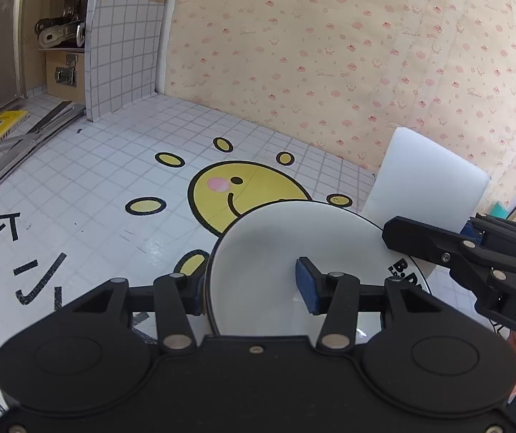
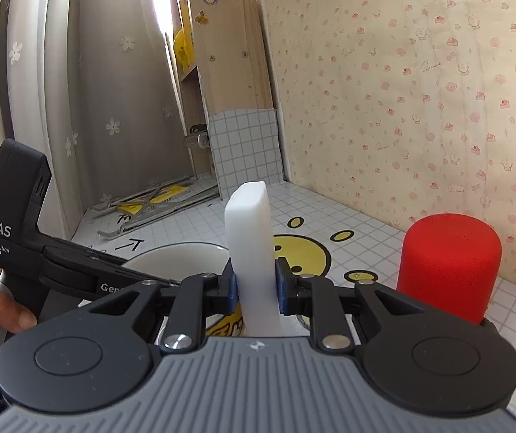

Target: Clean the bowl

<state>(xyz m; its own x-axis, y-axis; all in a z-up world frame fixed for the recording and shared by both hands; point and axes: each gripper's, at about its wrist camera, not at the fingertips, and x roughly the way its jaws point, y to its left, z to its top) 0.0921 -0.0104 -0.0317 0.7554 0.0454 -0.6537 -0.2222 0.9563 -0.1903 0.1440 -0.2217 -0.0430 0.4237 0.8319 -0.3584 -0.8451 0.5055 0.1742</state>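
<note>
The left tool [image 1: 254, 285] pinches the white bowl's [image 1: 268, 249] rim, the bowl tilted above the sun-printed table [image 1: 95, 187]. Only the right view shows a red cylinder [image 2: 450, 267] nearby. The right tool [image 2: 256, 285] is pressed tight on an upright white sponge [image 2: 248, 231] beside the bowl.

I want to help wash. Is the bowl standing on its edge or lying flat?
On its edge: the bowl is tipped up, its rim clamped between the left gripper's fingers.
</note>
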